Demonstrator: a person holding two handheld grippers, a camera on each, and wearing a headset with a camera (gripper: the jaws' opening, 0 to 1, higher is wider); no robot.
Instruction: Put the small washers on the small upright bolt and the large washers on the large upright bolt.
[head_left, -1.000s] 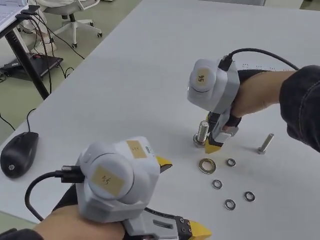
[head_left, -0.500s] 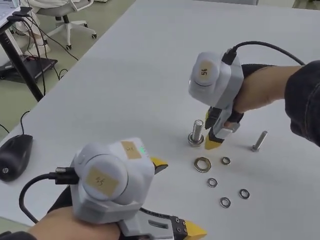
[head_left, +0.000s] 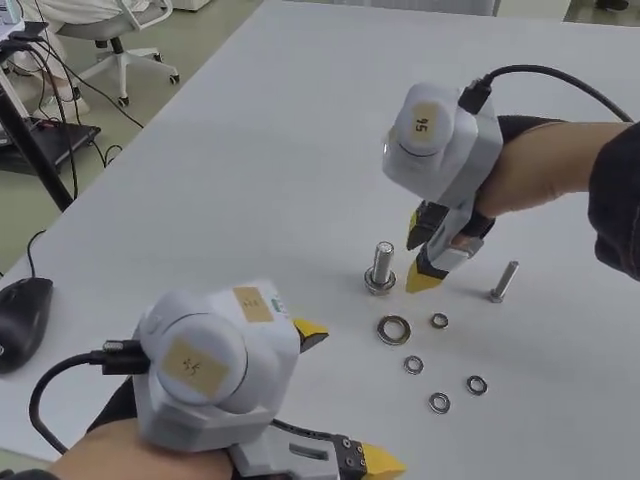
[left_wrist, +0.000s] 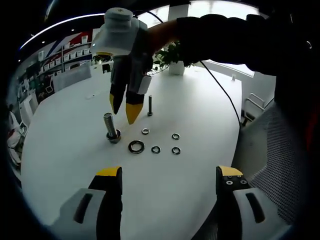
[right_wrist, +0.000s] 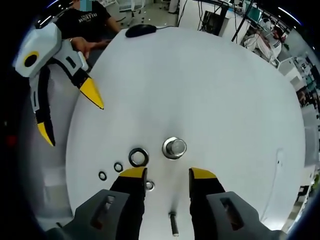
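Head view: mouse (head_left: 20, 310) is clipped by the left edge, office chair (head_left: 100, 12) by the top edge. Body of left tongs (head_left: 357, 397) is cut off at the bottom edge.

Right gripper view: one small washer (right_wrist: 149, 186) is half covered by a jaw of right tongs (right_wrist: 168, 173). Small bolt (right_wrist: 172, 223) is smeared, so whether anything is threaded on it cannot be told.

Ring (head_left: 380, 284) at foot of large bolt (head_left: 383, 258): bolt head or seated washer, not resolved.

Shelving (left_wrist: 60, 62) is blurred in left gripper view.

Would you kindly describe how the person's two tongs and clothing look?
The left tongs and right tongs share rounded pale-grey housings, tan stickers with handwritten numbers, black jaws tipped yellow, and a black cable each. The arm behind the right tongs wears a dark sleeve.
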